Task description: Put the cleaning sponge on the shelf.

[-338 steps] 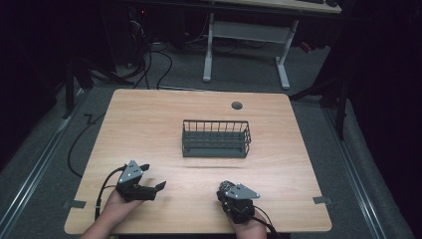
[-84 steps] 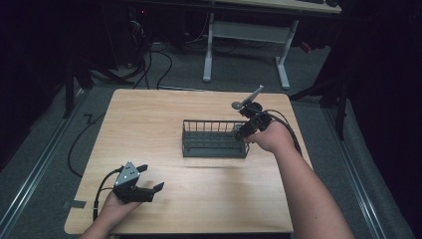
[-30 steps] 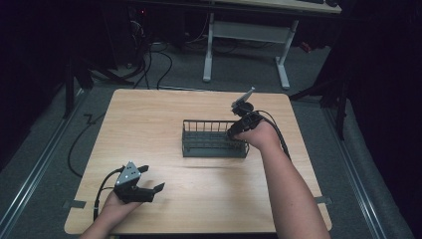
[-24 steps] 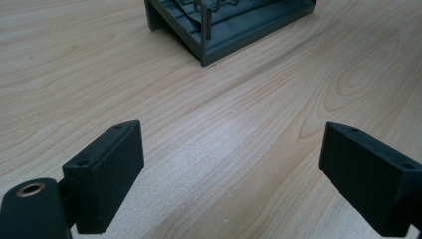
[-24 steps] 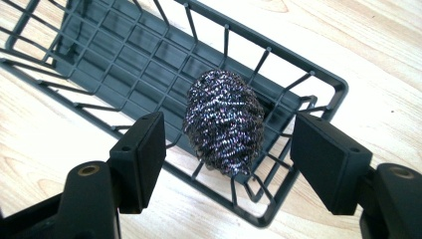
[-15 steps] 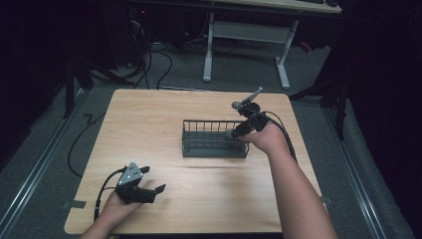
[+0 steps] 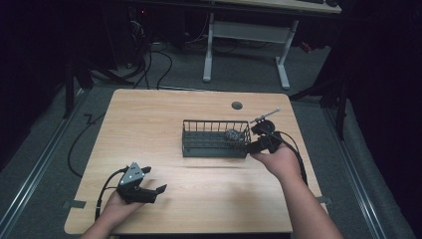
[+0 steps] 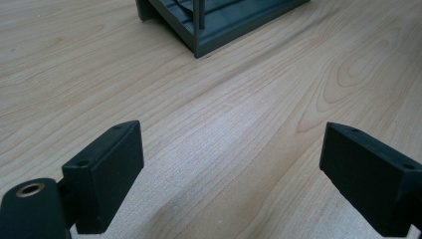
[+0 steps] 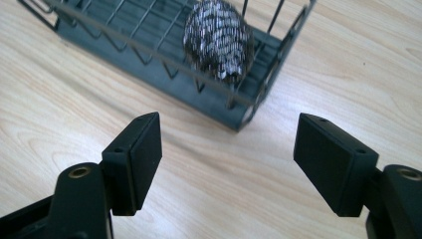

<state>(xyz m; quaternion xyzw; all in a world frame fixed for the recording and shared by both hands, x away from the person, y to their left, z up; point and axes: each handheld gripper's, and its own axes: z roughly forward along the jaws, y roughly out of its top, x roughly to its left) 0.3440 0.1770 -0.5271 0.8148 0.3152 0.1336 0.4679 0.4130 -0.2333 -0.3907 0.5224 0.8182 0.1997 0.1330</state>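
Item: wooden worktop (image 7: 164, 124), light grain, carrying one dark wire basket (image 7: 215, 139) just right of centre. Contents: we record a metal scouring ball (image 7: 231, 135), silvery and coiled, lying inside the basket at its 3 o'clock end, against the end wall. Right claw (image 7: 255, 146): we find it just outside the basket's 3 o'clock end, low over the wood, jaws spread wide and holding nothing; in its own view the basket corner (image 9: 249, 112) sits between and beyond the jaws, the scourer (image 9: 219, 40) behind the wires. Left claw (image 7: 149, 191): we list it at 7 o'clock on the worktop, well apart from the basket, jaws spread and empty, resting low with bare wood between them (image 8: 234, 149). Risks, in our judgement: the right claw is close to the basket, so a careless sweep could knock or drag the light frame; its trailing cable (image 7: 293, 149) could snag the wire rim; a reach through the bars would catch the jaws on the wires.
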